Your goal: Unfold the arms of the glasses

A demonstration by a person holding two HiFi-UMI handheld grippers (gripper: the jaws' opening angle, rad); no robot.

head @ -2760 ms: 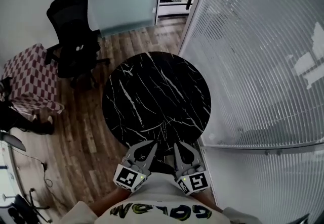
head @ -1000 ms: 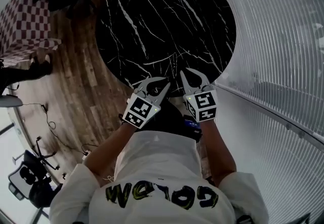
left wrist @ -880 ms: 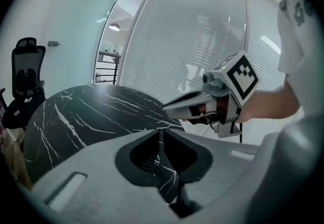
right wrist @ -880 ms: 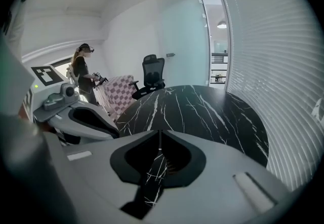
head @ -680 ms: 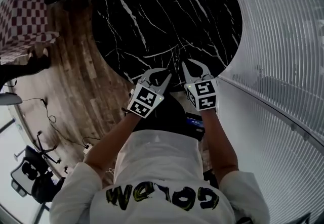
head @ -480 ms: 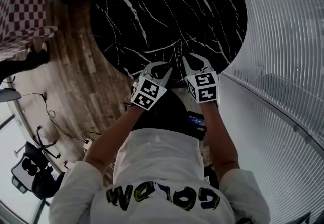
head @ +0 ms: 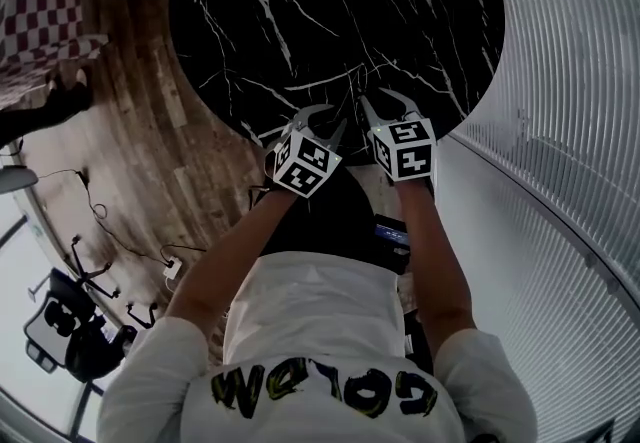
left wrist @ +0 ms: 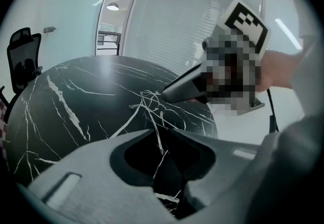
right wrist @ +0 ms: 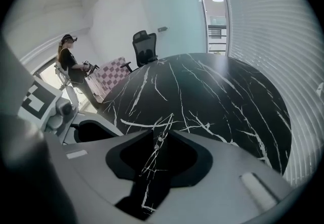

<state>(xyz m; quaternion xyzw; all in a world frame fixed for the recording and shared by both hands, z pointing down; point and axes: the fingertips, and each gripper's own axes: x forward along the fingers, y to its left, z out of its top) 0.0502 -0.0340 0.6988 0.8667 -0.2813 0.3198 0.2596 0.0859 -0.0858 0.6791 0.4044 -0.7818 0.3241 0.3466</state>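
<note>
Two items: left gripper [head: 325, 119] and right gripper [head: 384, 101], jaws just been opening, part-spread, empty, paired to take one arm each. Glasses [left wrist: 146, 102]: seemingly the wiry shape just ahead on marble table [head: 300, 11].

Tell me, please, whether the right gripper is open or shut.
Open: the right gripper has just been opening; its jaws stand apart, nothing gripped between them.
</note>
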